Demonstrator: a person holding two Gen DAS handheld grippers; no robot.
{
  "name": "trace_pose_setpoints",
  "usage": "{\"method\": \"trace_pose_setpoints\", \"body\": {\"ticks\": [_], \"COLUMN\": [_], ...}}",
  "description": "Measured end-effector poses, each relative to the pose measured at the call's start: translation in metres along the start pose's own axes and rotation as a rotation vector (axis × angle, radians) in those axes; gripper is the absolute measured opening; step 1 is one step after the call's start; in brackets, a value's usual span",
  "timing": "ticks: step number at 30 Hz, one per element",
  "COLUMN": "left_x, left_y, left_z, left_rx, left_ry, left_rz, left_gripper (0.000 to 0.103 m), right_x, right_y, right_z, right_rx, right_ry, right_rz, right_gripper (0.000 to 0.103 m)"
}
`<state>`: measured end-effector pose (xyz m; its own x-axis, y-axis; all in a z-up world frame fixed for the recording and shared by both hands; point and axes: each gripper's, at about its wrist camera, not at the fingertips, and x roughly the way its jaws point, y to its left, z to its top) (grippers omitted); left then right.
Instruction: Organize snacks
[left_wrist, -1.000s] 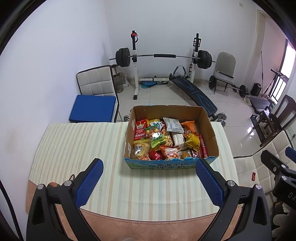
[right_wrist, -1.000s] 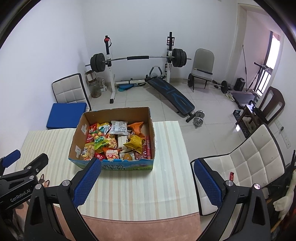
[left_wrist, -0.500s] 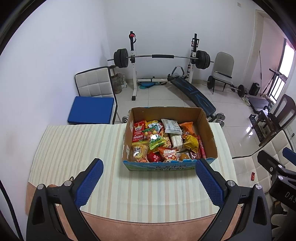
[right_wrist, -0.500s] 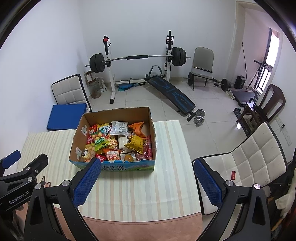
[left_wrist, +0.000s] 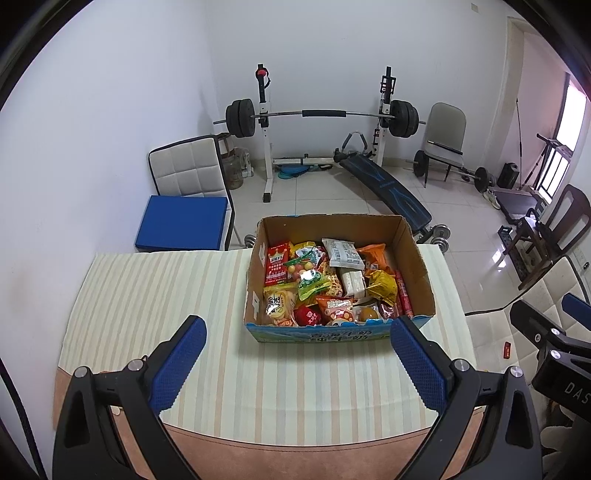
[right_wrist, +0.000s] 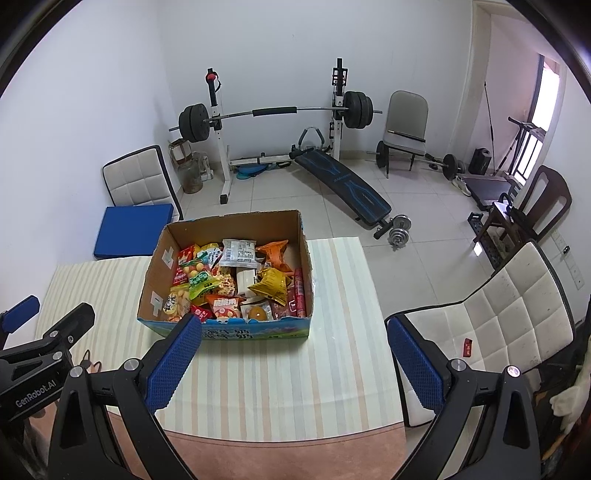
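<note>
A cardboard box (left_wrist: 421, 273) (right_wrist: 153, 273) full of mixed snack packets stands on a striped tablecloth (left_wrist: 155, 295) (right_wrist: 280, 369). Among the snacks lie a red packet (left_wrist: 277, 263), a green packet (left_wrist: 312, 282), a white packet (left_wrist: 341, 253) (right_wrist: 239, 253) and a yellow packet (left_wrist: 382, 282) (right_wrist: 271, 284). My left gripper (left_wrist: 297, 345) hovers open above the cloth, short of the box's near wall, nothing between its blue pads. My right gripper (right_wrist: 293, 347) is open too, level with the box's near right corner, holding nothing.
A white chair with a blue cushion (left_wrist: 183, 223) stands behind the table's far left. A white padded chair (right_wrist: 509, 306) sits at the table's right side. A barbell rack (left_wrist: 321, 116), a sit-up bench (left_wrist: 384, 188) and dumbbells (right_wrist: 400, 229) fill the tiled floor beyond.
Both grippers have drifted slightly, so the box sits a little differently in each view. Both stay open and nothing was picked up.
</note>
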<state>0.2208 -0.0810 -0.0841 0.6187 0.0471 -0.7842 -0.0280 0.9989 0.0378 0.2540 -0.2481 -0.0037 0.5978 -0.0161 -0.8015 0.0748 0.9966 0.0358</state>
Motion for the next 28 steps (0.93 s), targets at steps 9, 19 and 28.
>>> {"method": "trace_pose_setpoints", "body": {"ticks": [9, 19, 28], "left_x": [0.000, 0.000, -0.002], "left_y": [0.001, 0.001, 0.001], "left_z": [0.000, 0.001, 0.002], "left_rx": [0.001, 0.001, 0.001], "left_ry": [0.001, 0.002, -0.016], "left_rz": [-0.002, -0.002, 0.004], "left_gripper": [0.102, 0.102, 0.102], "right_x": [0.010, 0.009, 0.009], "right_y": [0.000, 0.000, -0.001], "right_z": [-0.004, -0.003, -0.003], "right_rx": [0.004, 0.005, 0.008], "right_ry": [0.010, 0.009, 0.009], "right_rz": [0.006, 0.005, 0.004], "right_gripper": [0.103, 0.103, 0.103]}}
